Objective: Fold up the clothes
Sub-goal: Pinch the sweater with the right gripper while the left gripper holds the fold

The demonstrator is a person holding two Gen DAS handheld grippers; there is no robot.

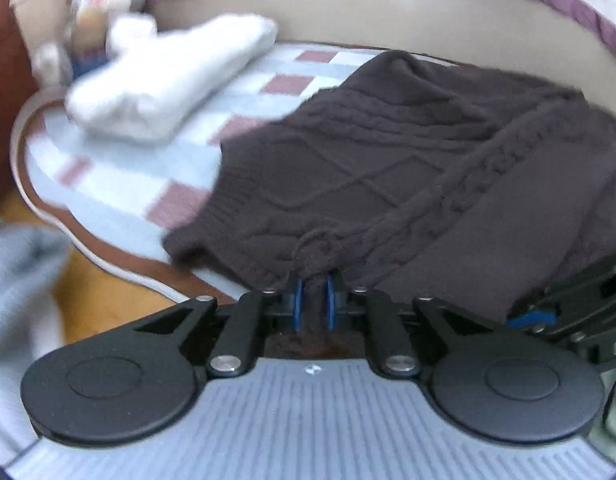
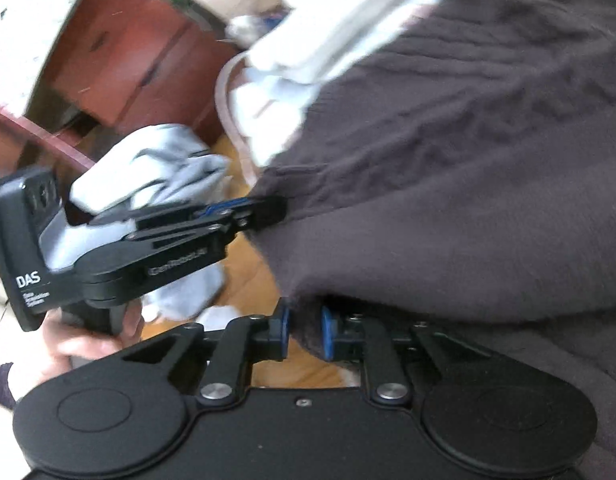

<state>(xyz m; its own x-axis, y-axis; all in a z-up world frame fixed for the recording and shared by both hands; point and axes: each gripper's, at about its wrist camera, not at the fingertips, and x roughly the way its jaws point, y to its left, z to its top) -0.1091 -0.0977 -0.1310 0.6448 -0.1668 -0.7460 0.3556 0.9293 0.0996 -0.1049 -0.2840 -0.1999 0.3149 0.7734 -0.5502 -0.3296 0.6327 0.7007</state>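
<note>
A dark brown cable-knit sweater lies over a table covered with a light blue and red checked cloth. My left gripper is shut on the sweater's near edge, with fabric pinched between its blue pads. My right gripper is shut on another part of the same sweater. The left gripper also shows in the right wrist view, clamped on the sweater's edge to the left. The right gripper shows at the right edge of the left wrist view, partly under the sweater.
A folded white garment lies at the table's far left. A grey garment lies on the wooden floor by the table. A red-brown drawer cabinet stands beyond. A bed with a purple-edged cover runs behind the table.
</note>
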